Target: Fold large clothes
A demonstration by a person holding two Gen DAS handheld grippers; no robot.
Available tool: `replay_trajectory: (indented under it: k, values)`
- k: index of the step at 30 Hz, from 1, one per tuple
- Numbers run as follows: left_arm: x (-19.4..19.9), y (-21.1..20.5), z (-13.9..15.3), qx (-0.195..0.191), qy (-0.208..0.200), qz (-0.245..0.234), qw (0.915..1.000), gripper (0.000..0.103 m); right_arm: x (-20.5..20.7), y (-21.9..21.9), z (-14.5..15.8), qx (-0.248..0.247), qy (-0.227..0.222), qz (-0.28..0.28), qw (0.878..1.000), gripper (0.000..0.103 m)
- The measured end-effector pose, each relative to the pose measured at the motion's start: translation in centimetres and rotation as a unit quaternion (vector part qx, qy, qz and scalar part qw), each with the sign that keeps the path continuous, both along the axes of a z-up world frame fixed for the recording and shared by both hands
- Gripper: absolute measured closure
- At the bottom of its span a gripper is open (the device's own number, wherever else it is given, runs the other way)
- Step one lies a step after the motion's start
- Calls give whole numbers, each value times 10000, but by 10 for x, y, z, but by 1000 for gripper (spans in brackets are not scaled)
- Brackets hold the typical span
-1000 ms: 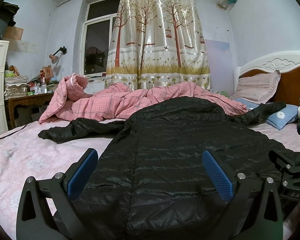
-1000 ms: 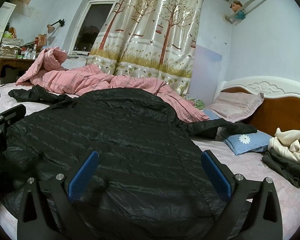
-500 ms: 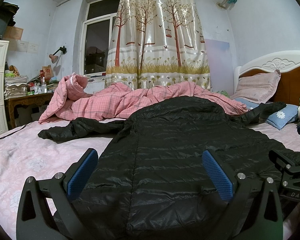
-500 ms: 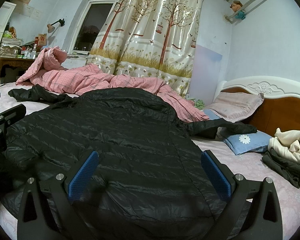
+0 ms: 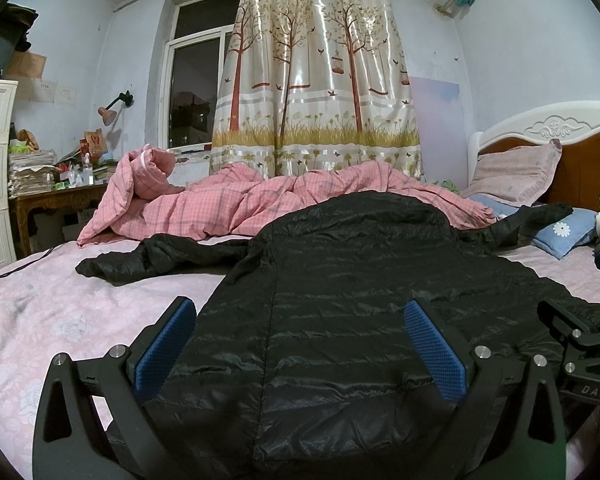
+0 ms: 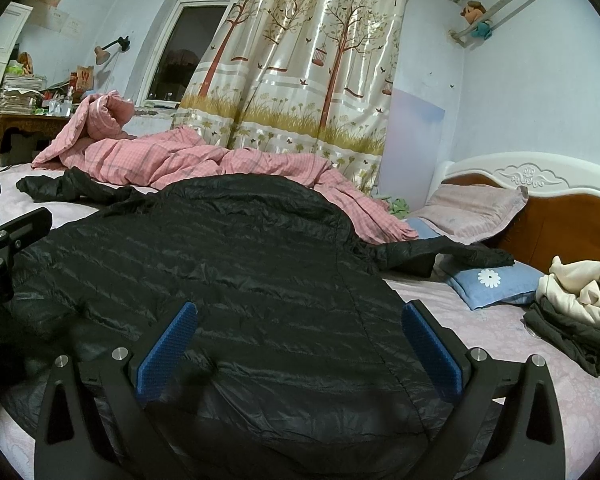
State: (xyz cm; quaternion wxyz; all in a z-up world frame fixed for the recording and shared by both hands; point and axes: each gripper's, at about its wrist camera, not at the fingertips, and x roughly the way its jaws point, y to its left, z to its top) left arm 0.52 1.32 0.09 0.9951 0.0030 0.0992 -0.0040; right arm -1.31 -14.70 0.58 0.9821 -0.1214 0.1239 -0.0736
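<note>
A black quilted puffer jacket (image 5: 340, 292) lies spread flat on the pink floral bed sheet (image 5: 40, 312), hem toward me, one sleeve (image 5: 140, 260) stretched left and the other sleeve (image 6: 448, 252) reaching right onto a blue pillow. My left gripper (image 5: 300, 344) stands open over the hem's left half, blue pads (image 5: 166, 346) wide apart, nothing between them. My right gripper (image 6: 298, 344) is open too, over the hem's right half of the same jacket (image 6: 228, 264). Each gripper's black frame shows at the edge of the other's view.
A crumpled pink checked quilt (image 5: 260, 204) lies behind the jacket. At the right are a blue daisy pillow (image 6: 496, 284), a pink pillow (image 6: 476, 208), a wooden headboard (image 6: 572, 224) and a pile of cream and dark clothes (image 6: 576, 312). A cluttered desk (image 5: 56, 196) and white drawers stand left.
</note>
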Motion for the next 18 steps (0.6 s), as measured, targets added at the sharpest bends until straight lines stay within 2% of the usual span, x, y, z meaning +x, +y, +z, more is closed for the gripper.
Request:
replay_trajectory:
  k: [10, 14, 18]
  values:
    - [-6, 2, -7, -34, -133, 52, 9999, 0, 0, 0, 0, -12, 5, -1, 10000, 0]
    - [-11, 3, -8, 68, -203, 29, 9998, 0, 0, 0, 0, -18, 4, -2, 10000, 0]
    - [-22, 4, -4, 138, -438, 105, 9989, 0, 0, 0, 1, 18, -10, 3, 10000, 0]
